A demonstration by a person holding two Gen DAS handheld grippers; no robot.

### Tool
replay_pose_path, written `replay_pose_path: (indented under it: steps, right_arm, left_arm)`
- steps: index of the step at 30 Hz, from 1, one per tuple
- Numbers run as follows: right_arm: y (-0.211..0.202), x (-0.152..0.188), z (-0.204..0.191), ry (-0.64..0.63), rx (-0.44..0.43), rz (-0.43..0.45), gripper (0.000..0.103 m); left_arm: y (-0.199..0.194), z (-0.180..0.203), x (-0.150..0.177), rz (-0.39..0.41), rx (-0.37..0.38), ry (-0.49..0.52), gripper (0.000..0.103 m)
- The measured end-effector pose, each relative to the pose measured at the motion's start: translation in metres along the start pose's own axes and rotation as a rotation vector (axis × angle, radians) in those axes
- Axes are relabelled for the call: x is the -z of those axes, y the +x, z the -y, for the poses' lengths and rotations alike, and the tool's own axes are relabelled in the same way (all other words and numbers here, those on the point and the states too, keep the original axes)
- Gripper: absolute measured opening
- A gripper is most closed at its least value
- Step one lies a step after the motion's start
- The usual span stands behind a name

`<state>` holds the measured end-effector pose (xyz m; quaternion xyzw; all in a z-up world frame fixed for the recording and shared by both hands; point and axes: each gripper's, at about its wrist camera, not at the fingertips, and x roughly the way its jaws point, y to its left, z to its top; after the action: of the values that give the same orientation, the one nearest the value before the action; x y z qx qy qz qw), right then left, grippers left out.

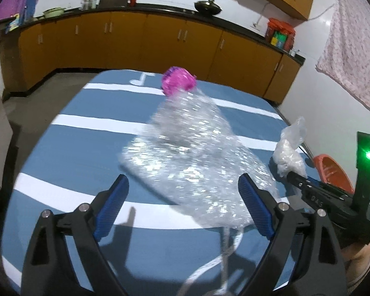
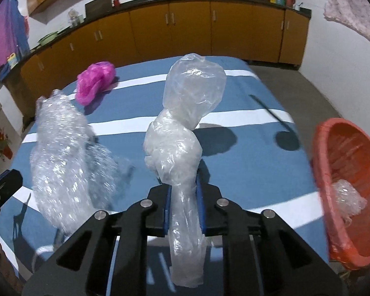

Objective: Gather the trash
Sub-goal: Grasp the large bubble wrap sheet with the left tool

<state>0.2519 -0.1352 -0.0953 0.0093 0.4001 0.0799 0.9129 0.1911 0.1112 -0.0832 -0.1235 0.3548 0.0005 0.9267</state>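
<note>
The large crumpled sheet of clear bubble wrap (image 1: 192, 153) is smeared by motion blur in both views, so its edges and whether it touches the blue-and-white striped worktop (image 1: 69, 148) cannot be told. It hides the lower part of the crumpled magenta plastic bag (image 1: 178, 80) in the left wrist view. The orange woven plastic basket (image 2: 345, 187) is cut off by the right edge of the right wrist view. The twisted clear plastic bag (image 2: 185, 148) runs down between the black frame, its lower end hidden. Small items on the far black counter (image 1: 160, 8) are too small to identify.

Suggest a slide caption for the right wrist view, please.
Right gripper clamps a knotted clear plastic bag beside the orange basket.
</note>
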Motion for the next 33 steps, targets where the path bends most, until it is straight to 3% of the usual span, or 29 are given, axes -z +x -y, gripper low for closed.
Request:
replay_pose_path:
  steps: [5, 11, 14, 18, 21, 24, 33]
  right_arm:
    - [-0.008, 0.005, 0.025, 0.041, 0.026, 0.006, 0.018]
    - [-0.016, 0.007, 0.039, 0.066, 0.029, 0.014, 0.018]
    - [-0.018, 0.007, 0.040, 0.070, 0.028, 0.021, 0.018]
    - [-0.022, 0.007, 0.040, 0.073, 0.024, 0.030, 0.018]
    - [-0.026, 0.007, 0.039, 0.071, 0.023, 0.038, 0.018]
    - [-0.034, 0.006, 0.039, 0.064, 0.024, 0.053, 0.018]
    - [-0.057, 0.002, 0.043, 0.062, 0.024, 0.103, 0.018]
  left_arm:
    - [0.018, 0.016, -0.002, -0.032, 0.002, 0.014, 0.089]
    - [0.050, 0.017, -0.001, -0.139, -0.036, -0.006, 0.088]
    - [0.053, 0.016, 0.000, -0.145, -0.049, -0.008, 0.078]
    - [0.054, 0.017, -0.001, -0.148, -0.036, 0.005, 0.050]
    - [0.051, 0.018, -0.001, -0.142, -0.024, 0.016, 0.035]
    - [0.043, 0.018, 0.000, -0.126, -0.020, 0.027, 0.028]
    - [-0.003, -0.002, -0.008, -0.027, 0.010, 0.016, 0.026]
